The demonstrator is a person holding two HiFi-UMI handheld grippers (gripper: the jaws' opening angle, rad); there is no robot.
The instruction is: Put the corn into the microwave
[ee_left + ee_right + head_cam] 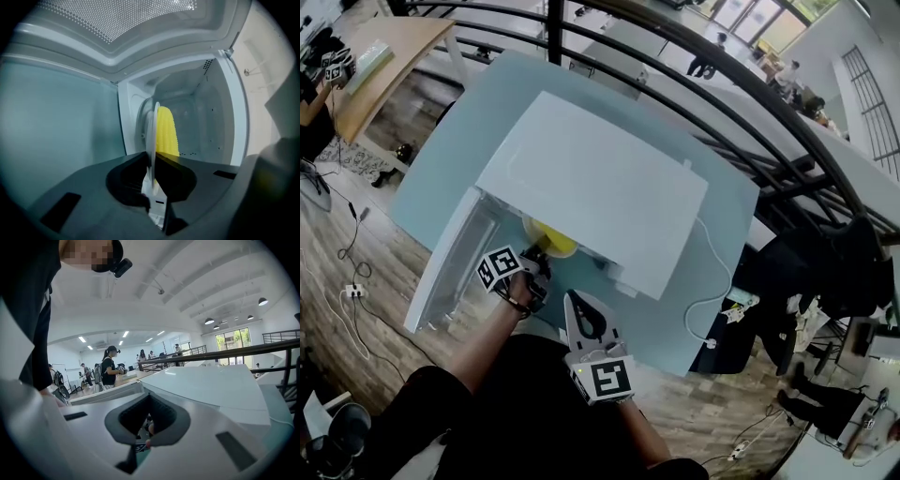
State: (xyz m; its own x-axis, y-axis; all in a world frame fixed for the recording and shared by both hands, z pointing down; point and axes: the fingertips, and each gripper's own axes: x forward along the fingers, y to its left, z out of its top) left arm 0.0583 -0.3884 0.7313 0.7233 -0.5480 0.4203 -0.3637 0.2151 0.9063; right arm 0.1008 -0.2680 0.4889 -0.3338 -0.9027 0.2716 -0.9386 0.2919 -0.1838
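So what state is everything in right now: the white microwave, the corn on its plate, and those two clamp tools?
White box-shaped microwave: door swung wide open.
Yellow corn cob: lying on the plate, at the oven's mouth.
White round plate: carried, pinched by its rim.
Left gripper: shut on the plate's rim.
Right gripper: shut, empty, held back from the microwave.

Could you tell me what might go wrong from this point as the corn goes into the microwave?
The left gripper pinches the plate by its rim only, so a tilt could roll the corn off. The plate sits at the mouth of the microwave and could knock the cavity's edge or the door, which stands open.
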